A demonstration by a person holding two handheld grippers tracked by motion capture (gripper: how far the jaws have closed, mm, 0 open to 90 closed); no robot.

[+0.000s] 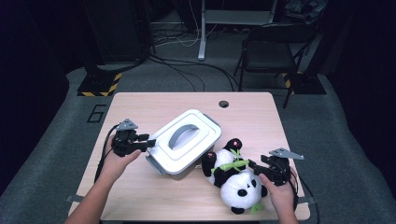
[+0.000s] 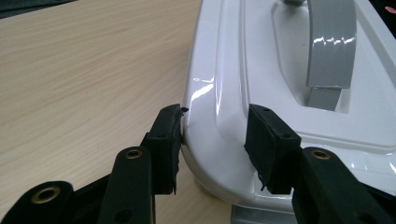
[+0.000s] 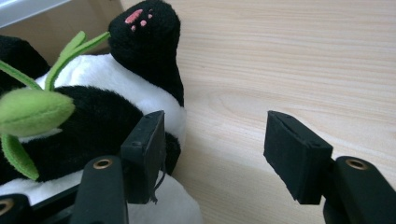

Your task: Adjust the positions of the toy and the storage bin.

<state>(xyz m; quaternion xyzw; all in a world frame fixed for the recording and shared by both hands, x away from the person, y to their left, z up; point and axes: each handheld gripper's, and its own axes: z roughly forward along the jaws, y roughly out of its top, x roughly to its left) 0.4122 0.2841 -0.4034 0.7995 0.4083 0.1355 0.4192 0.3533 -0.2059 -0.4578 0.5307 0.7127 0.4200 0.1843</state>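
Lay at frame centre on the table (image 1: 140, 107): white box (image 1: 184, 147), grey handle (image 1: 183, 135) on its lid. Looked rigid, glossy, likely slippery; best taken at the rim. Left tool (image 1: 150, 141) clamped on the lid's corner edge. Right tool (image 1: 256, 166) gaped, unclenched, beside the panda (image 1: 236, 179), lower right; soft, light. Pale wood surface; dark room, cables, a chair behind.

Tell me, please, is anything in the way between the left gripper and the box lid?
Nothing visible: the left gripper already straddles the corner edge of the lid, one jaw outside the rim, one over the top.
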